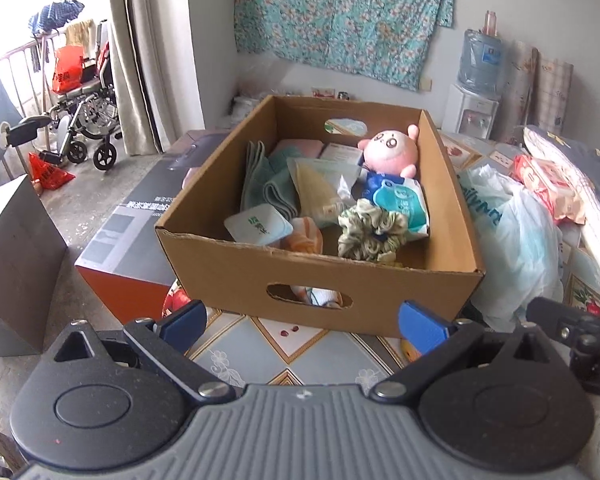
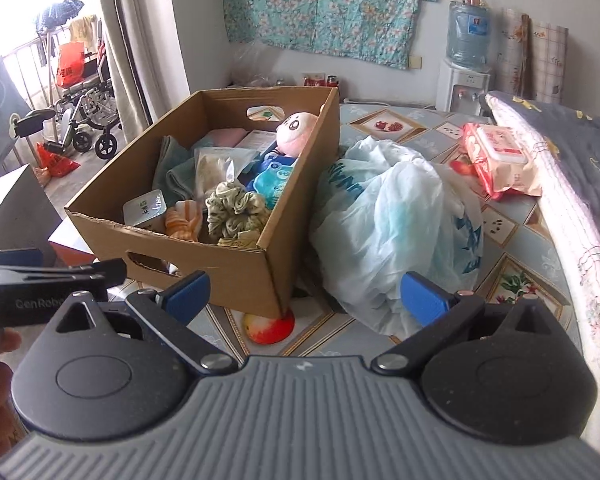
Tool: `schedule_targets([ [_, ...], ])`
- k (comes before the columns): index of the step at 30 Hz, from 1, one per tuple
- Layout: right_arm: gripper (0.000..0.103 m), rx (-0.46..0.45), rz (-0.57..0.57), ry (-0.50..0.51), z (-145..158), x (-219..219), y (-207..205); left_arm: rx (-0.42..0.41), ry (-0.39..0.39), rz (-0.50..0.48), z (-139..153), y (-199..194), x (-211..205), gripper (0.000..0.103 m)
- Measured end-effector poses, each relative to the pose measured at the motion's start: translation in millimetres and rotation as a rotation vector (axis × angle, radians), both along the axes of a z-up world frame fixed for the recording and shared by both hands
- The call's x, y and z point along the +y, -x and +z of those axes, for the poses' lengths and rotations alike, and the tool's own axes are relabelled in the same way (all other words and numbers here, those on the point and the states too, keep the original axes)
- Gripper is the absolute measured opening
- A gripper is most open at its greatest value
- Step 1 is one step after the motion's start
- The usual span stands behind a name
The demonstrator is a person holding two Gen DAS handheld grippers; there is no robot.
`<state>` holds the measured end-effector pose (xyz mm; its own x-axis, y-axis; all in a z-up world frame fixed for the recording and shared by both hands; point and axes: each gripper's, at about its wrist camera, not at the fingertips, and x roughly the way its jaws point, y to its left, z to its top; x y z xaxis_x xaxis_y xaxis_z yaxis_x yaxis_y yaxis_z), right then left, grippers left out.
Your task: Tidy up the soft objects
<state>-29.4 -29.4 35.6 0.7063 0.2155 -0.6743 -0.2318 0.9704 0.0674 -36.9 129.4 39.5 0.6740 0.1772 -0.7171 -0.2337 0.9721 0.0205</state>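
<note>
Before the cardboard box (image 1: 320,276), both grippers gape wide, empty.

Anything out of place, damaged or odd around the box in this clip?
Yes: a round red-and-yellow object is wedged under the cardboard box's near corner, so the box may sit unevenly. The box's front rim is ragged. Nothing looks spilled.

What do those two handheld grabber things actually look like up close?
Both look alike. The left gripper and right gripper each have a ribbed grey body, with two round black housings and black link arms joined by silver bolts. The fingers end in bright blue pads. In the right wrist view, the other unit's black side carries pale lettering that starts "GenRob". No cables show, and no sleeve is visible.
</note>
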Motion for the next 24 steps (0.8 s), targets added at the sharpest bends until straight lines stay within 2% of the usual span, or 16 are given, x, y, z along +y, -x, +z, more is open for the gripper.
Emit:
schedule_targets([
  [9,0.102,0.045,-0.003,0.003,-8.6,4.4,-12.6,0.013,0.009,-0.020,0.5,-2.2,-1.6,0.103],
  [24,0.102,0.064,-0.022,0.015,-15.0,5.1,-22.3,0.022,0.001,-0.021,-0.7,-7.0,-1.5,0.103],
])
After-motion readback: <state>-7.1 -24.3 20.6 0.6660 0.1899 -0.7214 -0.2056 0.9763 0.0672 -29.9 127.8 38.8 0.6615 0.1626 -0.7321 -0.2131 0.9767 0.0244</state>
